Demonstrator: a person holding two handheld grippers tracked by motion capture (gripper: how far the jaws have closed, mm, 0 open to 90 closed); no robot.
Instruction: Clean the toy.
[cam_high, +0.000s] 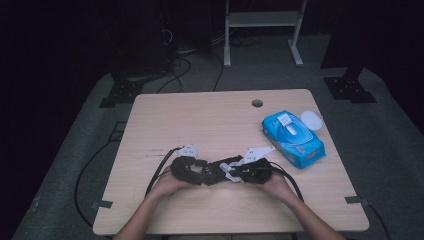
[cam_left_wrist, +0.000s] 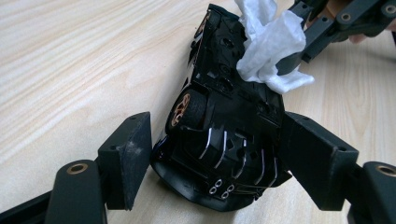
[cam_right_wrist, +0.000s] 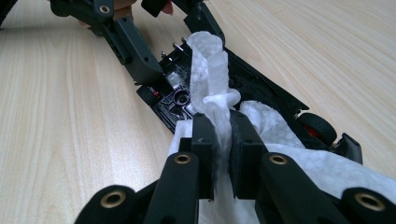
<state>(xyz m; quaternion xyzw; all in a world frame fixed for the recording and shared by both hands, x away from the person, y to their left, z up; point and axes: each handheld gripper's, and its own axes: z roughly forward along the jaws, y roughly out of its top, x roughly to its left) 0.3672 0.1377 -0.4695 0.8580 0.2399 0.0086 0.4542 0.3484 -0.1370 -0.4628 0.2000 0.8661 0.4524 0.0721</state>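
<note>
We hold two black plastic grippers, the left gripper (cam_high: 200, 172) and the right gripper (cam_high: 231, 172). Each has thick square jaws, shiny brass rivets, a grey three-cornered plate and a black cable.

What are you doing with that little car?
A person is cleaning a black toy car that lies tipped over on the light wooden table. The left tool has its jaws around the car's rear end, and the right tool pinches a white wet wipe against the car's underside. A blue pack of wipes lies nearby.
</note>
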